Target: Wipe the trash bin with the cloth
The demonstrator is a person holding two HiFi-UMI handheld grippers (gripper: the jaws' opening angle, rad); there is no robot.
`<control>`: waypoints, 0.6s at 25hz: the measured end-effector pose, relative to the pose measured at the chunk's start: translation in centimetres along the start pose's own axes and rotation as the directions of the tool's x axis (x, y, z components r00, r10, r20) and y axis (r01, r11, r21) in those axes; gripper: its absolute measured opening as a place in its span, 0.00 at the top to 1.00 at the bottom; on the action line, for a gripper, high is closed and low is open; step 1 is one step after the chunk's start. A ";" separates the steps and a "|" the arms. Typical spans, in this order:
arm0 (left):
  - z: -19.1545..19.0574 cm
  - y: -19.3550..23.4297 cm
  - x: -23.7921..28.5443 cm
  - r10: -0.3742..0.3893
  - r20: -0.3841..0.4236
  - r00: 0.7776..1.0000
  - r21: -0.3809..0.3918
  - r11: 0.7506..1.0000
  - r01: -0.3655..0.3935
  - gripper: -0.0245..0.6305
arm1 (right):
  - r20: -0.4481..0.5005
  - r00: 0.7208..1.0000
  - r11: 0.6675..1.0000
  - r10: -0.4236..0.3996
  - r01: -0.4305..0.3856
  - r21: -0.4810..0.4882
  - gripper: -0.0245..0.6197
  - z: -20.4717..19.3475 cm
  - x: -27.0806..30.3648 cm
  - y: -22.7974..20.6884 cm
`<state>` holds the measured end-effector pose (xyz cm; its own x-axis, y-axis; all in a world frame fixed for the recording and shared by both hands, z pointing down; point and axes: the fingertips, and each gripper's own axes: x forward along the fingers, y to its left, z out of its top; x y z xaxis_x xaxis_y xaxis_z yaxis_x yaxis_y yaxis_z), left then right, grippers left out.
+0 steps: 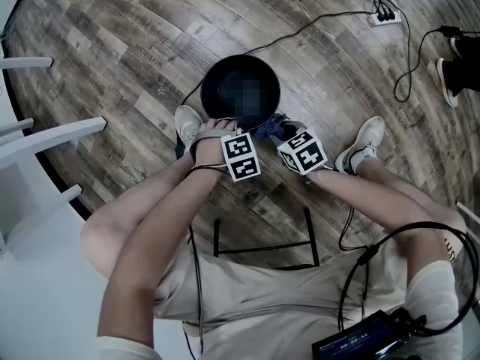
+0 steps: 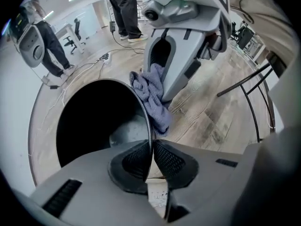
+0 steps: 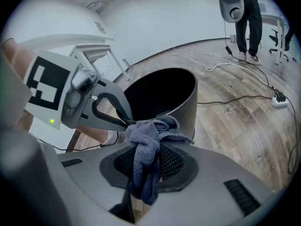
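Note:
A round black trash bin [image 1: 240, 92] stands on the wood floor between the person's feet. My left gripper [image 1: 225, 130] is shut on the near rim of the bin [image 2: 149, 126], one jaw inside and one outside. My right gripper [image 1: 283, 135] is shut on a blue-grey cloth [image 3: 148, 149], which bunches up between its jaws. The cloth [image 2: 153, 95] rests against the outer wall of the bin [image 3: 174, 98] just below the rim, right beside the left gripper [image 3: 124, 121]. In the head view the cloth [image 1: 271, 127] shows as a small blue patch at the bin's near right side.
Black cables [image 1: 330, 17] run over the floor to a power strip [image 1: 385, 19] at the back right. White furniture [image 1: 37, 137] stands at the left. The person's shoes [image 1: 364, 142] flank the bin. Other people's legs [image 2: 124, 11] stand farther off.

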<state>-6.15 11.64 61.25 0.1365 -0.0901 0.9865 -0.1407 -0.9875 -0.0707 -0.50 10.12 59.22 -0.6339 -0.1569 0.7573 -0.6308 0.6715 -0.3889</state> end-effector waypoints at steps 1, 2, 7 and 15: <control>0.0 -0.1 0.0 0.003 -0.001 1.000 0.019 1.000 -0.003 0.90 | -0.010 1.000 1.000 -0.003 0.003 0.008 0.84 -0.3 0.5 -0.1; 0.1 -0.2 0.1 0.003 -0.001 1.000 0.036 0.999 -0.003 0.90 | -0.020 1.000 1.000 -0.004 0.005 0.014 0.84 -0.7 1.1 -0.1; 0.0 -0.2 0.1 0.011 -0.001 1.000 0.086 0.996 -0.011 0.91 | -0.072 0.997 1.000 -0.013 0.012 -0.008 0.84 -2.4 3.9 -0.8; 0.0 -0.2 0.6 0.034 -0.042 0.999 0.171 0.985 -0.026 0.91 | -0.153 0.986 0.998 -0.067 0.065 -0.018 0.84 -5.8 8.7 -4.7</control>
<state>-6.06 11.84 61.83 0.0900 -0.1180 0.9889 0.0255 -0.9924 -0.1207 -0.44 9.76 70.62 -0.5144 -0.0894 0.8529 -0.6627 0.6726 -0.3292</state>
